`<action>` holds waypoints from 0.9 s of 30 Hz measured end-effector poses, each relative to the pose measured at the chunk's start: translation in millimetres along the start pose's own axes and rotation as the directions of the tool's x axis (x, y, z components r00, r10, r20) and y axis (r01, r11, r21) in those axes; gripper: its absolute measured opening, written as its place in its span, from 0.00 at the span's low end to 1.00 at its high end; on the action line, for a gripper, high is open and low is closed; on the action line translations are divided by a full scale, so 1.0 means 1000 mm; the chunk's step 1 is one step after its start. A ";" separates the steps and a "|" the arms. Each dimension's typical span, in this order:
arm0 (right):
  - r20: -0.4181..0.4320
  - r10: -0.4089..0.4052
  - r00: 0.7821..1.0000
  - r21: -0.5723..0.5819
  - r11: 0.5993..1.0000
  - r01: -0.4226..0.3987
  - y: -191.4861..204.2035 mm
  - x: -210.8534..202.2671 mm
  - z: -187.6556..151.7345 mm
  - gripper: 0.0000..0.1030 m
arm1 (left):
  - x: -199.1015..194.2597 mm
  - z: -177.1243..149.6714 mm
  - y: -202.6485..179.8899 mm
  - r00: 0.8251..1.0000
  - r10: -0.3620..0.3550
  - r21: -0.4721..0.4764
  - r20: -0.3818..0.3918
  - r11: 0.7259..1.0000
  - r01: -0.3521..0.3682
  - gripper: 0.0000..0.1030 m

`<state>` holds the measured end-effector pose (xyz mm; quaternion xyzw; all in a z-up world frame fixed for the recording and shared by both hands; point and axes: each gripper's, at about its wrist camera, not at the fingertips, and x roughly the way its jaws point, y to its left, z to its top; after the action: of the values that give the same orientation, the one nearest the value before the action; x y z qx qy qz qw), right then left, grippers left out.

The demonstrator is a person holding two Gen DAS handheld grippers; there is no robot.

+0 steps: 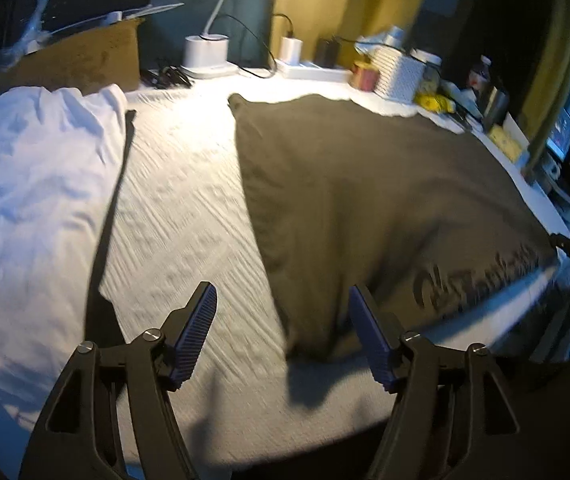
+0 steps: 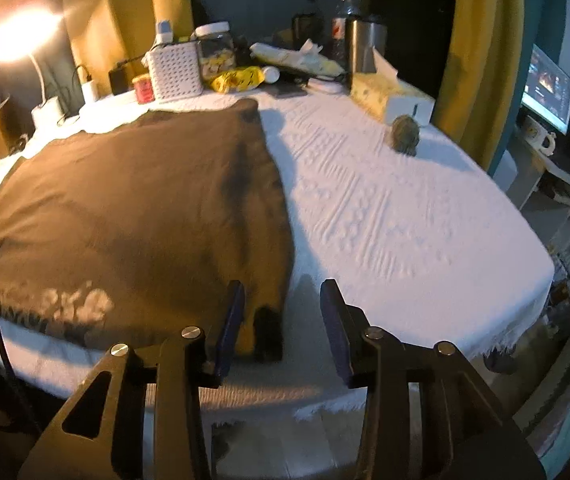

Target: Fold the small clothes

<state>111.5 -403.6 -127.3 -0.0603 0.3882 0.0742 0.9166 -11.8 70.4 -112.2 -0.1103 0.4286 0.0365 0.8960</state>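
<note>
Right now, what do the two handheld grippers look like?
Both match: the left gripper and right gripper have matte black angular frames with triangular cutouts and silver round screw heads. Each carries two flat, ribbed, dark blue-purple pads. No hands or sleeves show.

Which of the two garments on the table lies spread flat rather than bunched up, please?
The dark brown garment, lying flat in the middle; the white garment beside it is rumpled in a heap.

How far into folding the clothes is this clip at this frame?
Looks done: the dark garment lies flat on the white tablecloth, seemingly folded lengthwise. In hand: nothing; the left gripper and right gripper are both open over its near corners. Left: further folds, then the white garment, still rumpled.
</note>
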 end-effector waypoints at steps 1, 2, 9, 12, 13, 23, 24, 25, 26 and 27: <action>0.003 -0.006 1.000 0.001 1.000 0.006 -0.001 0.000 0.004 0.41 | 0.001 0.004 0.001 1.000 0.008 0.001 0.005 1.000 -0.008 0.66; 0.006 -0.010 1.000 -0.001 1.000 0.010 -0.001 0.000 0.010 0.41 | 0.003 0.010 0.004 1.000 0.018 0.003 0.009 1.000 -0.018 0.66; 0.003 -0.003 1.000 -0.026 1.000 0.003 0.009 0.020 0.047 0.41 | 0.027 0.046 0.016 0.999 0.046 -0.015 0.014 0.999 -0.046 0.66; -0.004 0.004 1.000 -0.036 0.999 -0.004 0.013 0.033 0.063 0.41 | 0.041 0.064 0.019 0.999 0.043 -0.016 0.017 0.999 -0.043 0.66; -0.007 0.006 1.000 -0.040 0.999 -0.006 0.015 0.038 0.070 0.41 | 0.044 0.068 0.019 0.999 0.041 -0.011 0.019 0.999 -0.041 0.66; -0.034 0.023 0.999 -0.069 0.997 -0.026 0.022 0.085 0.118 0.41 | 0.096 0.117 0.023 0.999 0.045 0.027 0.007 0.999 -0.045 0.66; -0.036 0.028 0.999 -0.074 0.997 -0.031 0.023 0.091 0.124 0.41 | 0.102 0.122 0.024 0.999 0.046 0.033 0.006 0.998 -0.046 0.66; -0.038 0.031 0.999 -0.077 0.997 -0.033 0.023 0.095 0.127 0.41 | 0.107 0.126 0.024 0.999 0.047 0.039 0.004 0.998 -0.047 0.66; -0.042 0.034 0.999 -0.080 0.996 -0.037 0.024 0.102 0.132 0.41 | 0.112 0.131 0.025 0.999 0.050 0.046 0.002 0.998 -0.050 0.66; -0.047 0.035 0.998 -0.085 0.996 -0.039 0.025 0.109 0.137 0.41 | 0.118 0.137 0.026 0.999 0.048 0.056 0.002 0.997 -0.048 0.66</action>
<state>278.0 -346.5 -112.2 -0.0941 0.4062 0.1065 0.9026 162.7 123.2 -124.9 -0.0746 0.4318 0.0461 0.8977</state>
